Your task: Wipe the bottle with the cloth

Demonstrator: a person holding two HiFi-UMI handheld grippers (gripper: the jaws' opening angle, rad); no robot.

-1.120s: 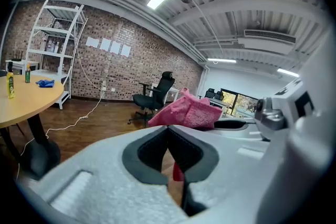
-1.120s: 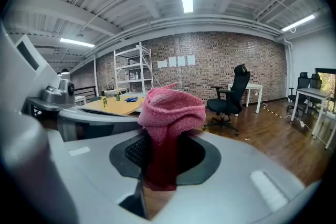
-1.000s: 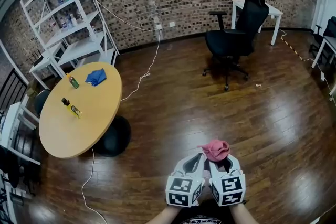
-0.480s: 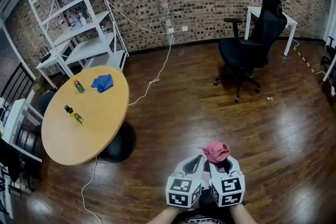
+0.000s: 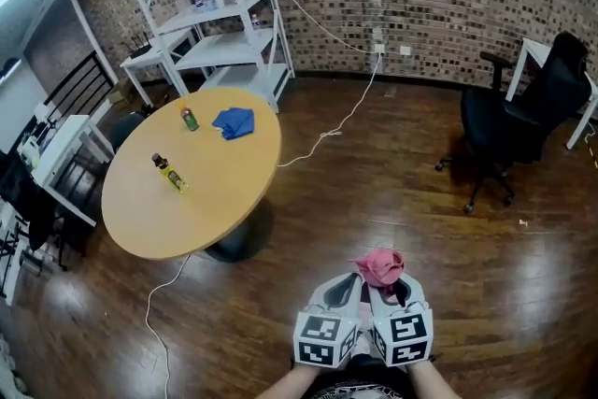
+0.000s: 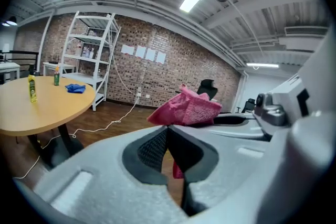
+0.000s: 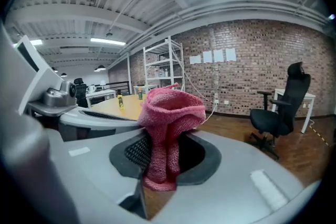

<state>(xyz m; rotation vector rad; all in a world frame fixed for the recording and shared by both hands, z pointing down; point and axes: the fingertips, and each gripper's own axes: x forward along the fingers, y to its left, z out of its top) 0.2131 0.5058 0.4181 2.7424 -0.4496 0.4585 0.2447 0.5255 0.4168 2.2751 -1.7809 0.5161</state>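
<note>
- Two jaws of your left gripper (image 6: pixel 168 129) meet, empty.
- Your right gripper (image 7: pixel 165 140) clamps the pink cloth (image 7: pixel 170 106).
- On the round table (image 5: pixel 140 221), well apart, a yellow bottle (image 5: pixel 171 175) stands, seemingly upright.

Open wooden floor (image 5: pixel 374 201) reaches the round table (image 5: pixel 215 201); office chair (image 5: pixel 523 121) stands well aside.

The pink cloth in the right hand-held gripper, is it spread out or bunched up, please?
Bunched up: the pink cloth is a crumpled wad pinched in the right hand-held gripper.
</note>
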